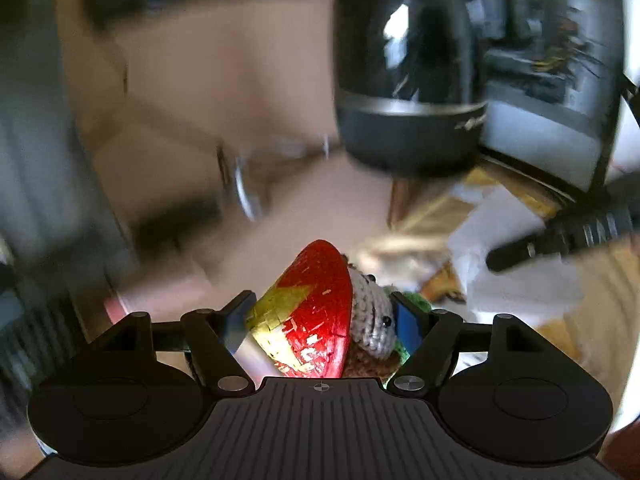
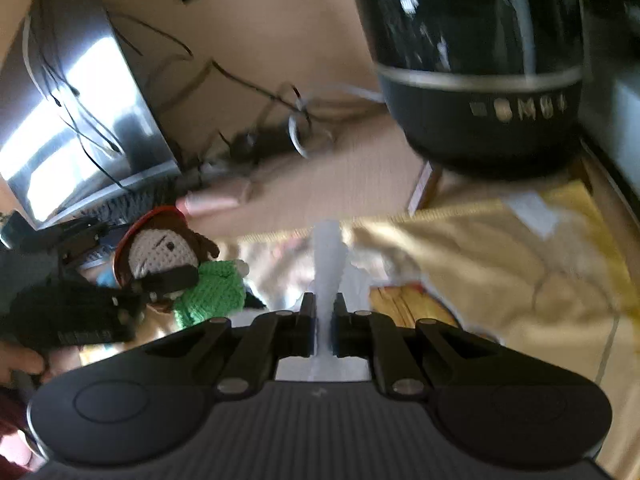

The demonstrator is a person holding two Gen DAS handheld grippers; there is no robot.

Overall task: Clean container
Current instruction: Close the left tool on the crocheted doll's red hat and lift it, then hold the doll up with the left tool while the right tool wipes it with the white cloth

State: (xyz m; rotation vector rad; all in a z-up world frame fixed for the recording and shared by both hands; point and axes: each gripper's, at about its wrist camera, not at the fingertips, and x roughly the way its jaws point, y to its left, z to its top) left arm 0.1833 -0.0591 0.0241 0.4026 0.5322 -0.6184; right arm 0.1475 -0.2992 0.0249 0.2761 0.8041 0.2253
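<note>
My left gripper (image 1: 324,316) has its fingers clamped on a crocheted doll (image 1: 372,320) with a red-and-gold conical hat (image 1: 312,312); my right gripper (image 2: 323,320) has its fingers pressed together on a pale translucent strip (image 2: 328,256) that I cannot identify. Both views are motion-blurred. The bench (image 2: 408,300) is wooden, littered with yellowish crumpled wrapping (image 2: 500,256) and white paper (image 1: 516,240); a glossy black rounded container (image 2: 480,80) stands at its far right before a beige wall (image 1: 224,72), and cables (image 2: 296,120) trail at the back.

Both wrist views close, low over table; share black rounded appliance (image 1: 408,92) (image 2: 480,64), crochet doll (image 1: 372,320) (image 2: 176,264).
</note>
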